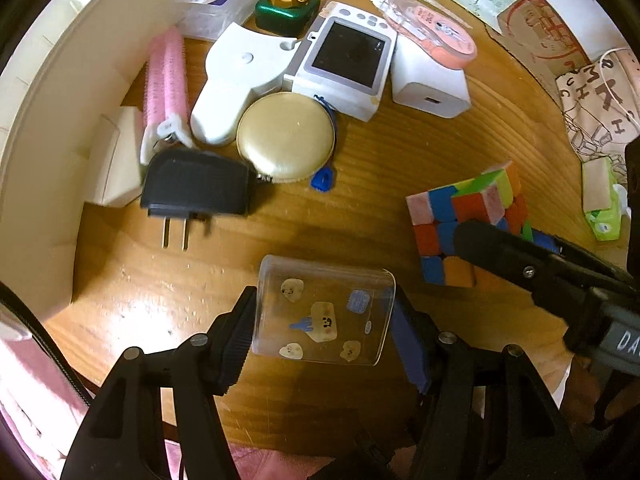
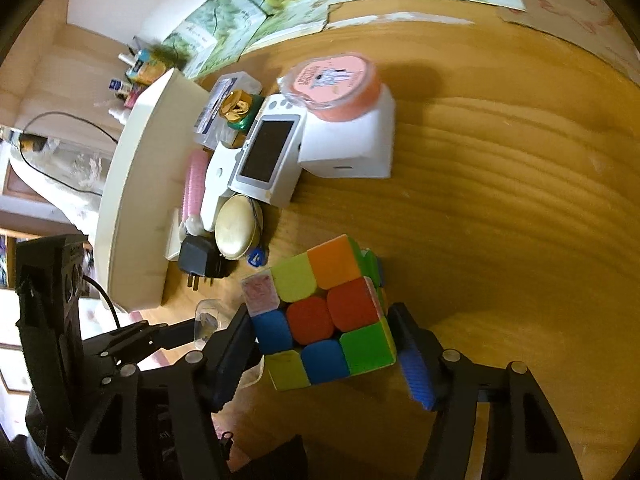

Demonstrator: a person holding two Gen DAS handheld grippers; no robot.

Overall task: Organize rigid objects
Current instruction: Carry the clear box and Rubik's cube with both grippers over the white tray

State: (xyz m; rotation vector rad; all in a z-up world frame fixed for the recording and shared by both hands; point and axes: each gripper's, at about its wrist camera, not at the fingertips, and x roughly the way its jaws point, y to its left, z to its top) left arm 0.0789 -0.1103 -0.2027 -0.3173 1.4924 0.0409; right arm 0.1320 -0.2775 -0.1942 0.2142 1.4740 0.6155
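Note:
A clear plastic box (image 1: 324,312) with small stickers sits between the fingers of my left gripper (image 1: 320,320), whose pads press on both its sides just above the wooden table (image 1: 360,168). The same box (image 2: 208,316) shows at the left of the right wrist view. A multicoloured puzzle cube (image 2: 320,320), its top layer twisted, lies between the fingers of my right gripper (image 2: 324,344), and both pads touch its sides. The cube (image 1: 460,216) also appears at the right of the left wrist view, partly hidden by a right finger (image 1: 520,264).
Clustered by a cream tray wall (image 1: 48,120) are a black plug adapter (image 1: 196,188), gold round case (image 1: 286,138), white screen device (image 1: 344,60), white charger block (image 1: 430,88), pink tape roll (image 1: 436,32), pink hair roller (image 1: 166,76) and green bottle (image 1: 288,4). A tissue pack (image 1: 600,200) lies right.

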